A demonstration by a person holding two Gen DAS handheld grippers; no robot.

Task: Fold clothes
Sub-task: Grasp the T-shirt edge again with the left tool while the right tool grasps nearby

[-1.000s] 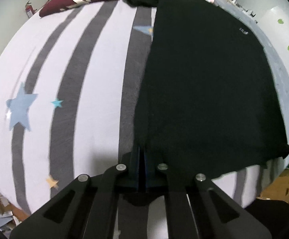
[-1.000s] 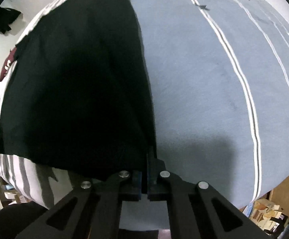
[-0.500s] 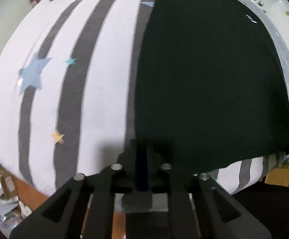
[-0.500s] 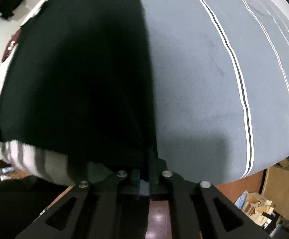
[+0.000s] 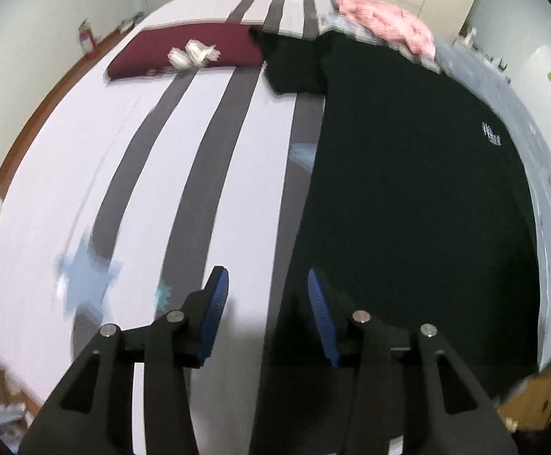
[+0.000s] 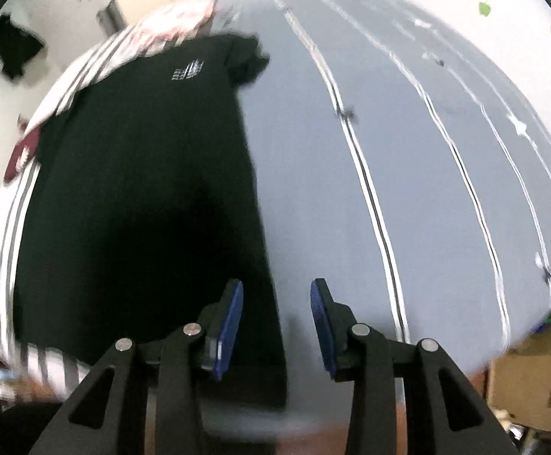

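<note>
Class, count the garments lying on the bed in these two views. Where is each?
3: black T-shirt spread flat in front, maroon top folded far left, pink garment at the far end. More may lie out of view.

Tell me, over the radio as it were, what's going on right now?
Left gripper open, empty. Right gripper open, empty. Black T-shirt lying flat on the bed, unfolded. Nothing in the way.

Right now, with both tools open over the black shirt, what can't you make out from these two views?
- Black T-shirt hem, left wrist view: hidden behind the left tool.
- Chest print, right wrist view: blurred, unreadable.
- Far sleeve, right wrist view: smeared by motion; can't tell if flat.
- White items on the maroon garment, left wrist view: too small to identify.
</note>
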